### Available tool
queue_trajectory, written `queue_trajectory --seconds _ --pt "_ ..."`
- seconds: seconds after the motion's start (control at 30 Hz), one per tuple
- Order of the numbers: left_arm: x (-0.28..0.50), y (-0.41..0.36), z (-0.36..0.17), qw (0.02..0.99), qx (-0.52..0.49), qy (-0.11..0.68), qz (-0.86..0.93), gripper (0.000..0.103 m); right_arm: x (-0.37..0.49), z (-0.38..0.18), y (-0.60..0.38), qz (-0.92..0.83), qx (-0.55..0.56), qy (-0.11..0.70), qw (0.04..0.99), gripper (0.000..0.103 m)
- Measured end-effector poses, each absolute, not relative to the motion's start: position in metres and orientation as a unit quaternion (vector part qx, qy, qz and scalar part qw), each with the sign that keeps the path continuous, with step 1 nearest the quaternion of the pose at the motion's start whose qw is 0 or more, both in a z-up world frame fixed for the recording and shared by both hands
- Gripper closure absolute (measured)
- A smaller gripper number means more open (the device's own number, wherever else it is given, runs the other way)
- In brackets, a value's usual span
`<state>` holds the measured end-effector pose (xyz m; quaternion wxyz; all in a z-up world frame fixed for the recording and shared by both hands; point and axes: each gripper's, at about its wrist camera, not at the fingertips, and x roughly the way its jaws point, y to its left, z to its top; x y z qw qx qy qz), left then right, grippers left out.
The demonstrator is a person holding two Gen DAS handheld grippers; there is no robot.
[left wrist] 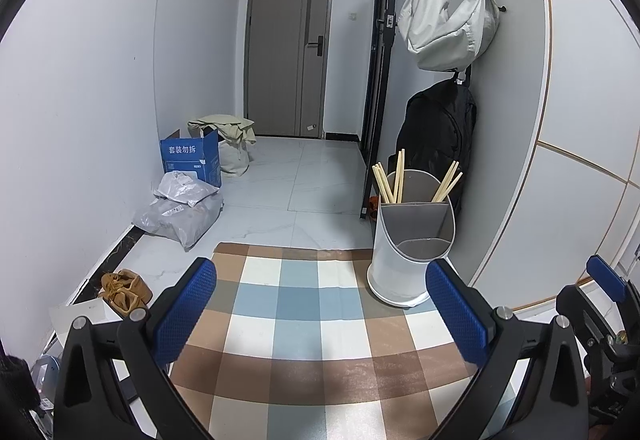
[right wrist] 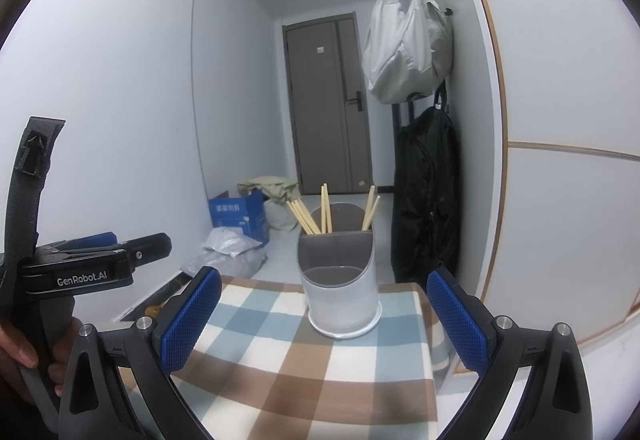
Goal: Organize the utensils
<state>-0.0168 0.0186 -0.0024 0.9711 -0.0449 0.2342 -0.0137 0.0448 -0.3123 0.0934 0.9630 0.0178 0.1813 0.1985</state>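
The holder [left wrist: 412, 240] serves as reference: a white cup with grey dividers, upright on the checked cloth [left wrist: 312, 320] that covers the bench [right wrist: 440, 356], near the cloth's far edge. Its rear compartments hold the chopsticks [left wrist: 390, 179], all leaning: a larger bunch in the rear left section, a pair [left wrist: 448, 183] in the rear right section. The front compartment looks empty from the right wrist view. Left gripper [left wrist: 320, 320]: fingers [left wrist: 188, 312] spread wide with nothing between them, hovering over the cloth on the near side of the holder, which stands just beyond the right finger pad. Right gripper [right wrist: 324, 324]: fingers [right wrist: 460, 324] also spread wide and empty, with the holder [right wrist: 340, 280] centred beyond the gap and apart from both pads. In the right wrist view the left gripper appears to the left of the holder, a hand [right wrist: 24, 356] wrapped around its handle. Behind the holder, to its right, a black backpack [left wrist: 436, 135] hangs against the wall, and a pale bag [left wrist: 448, 23] hangs above that. Left of the holder, on the floor [left wrist: 300, 175], sit a blue box [left wrist: 192, 159], grey plastic parcels [left wrist: 180, 211] and a tan shoe [left wrist: 124, 292]. A closed grey door [left wrist: 288, 51] stands far behind the holder.
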Motion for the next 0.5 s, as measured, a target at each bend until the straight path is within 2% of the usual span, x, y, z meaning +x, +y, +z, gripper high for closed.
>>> queue_trajectory --seconds 0.5 --pt "-0.0176 0.0168 -0.0004 0.974 -0.041 0.224 -0.011 0.001 0.0454 0.0918 -0.3124 0.198 0.018 0.182 0.963 0.0"
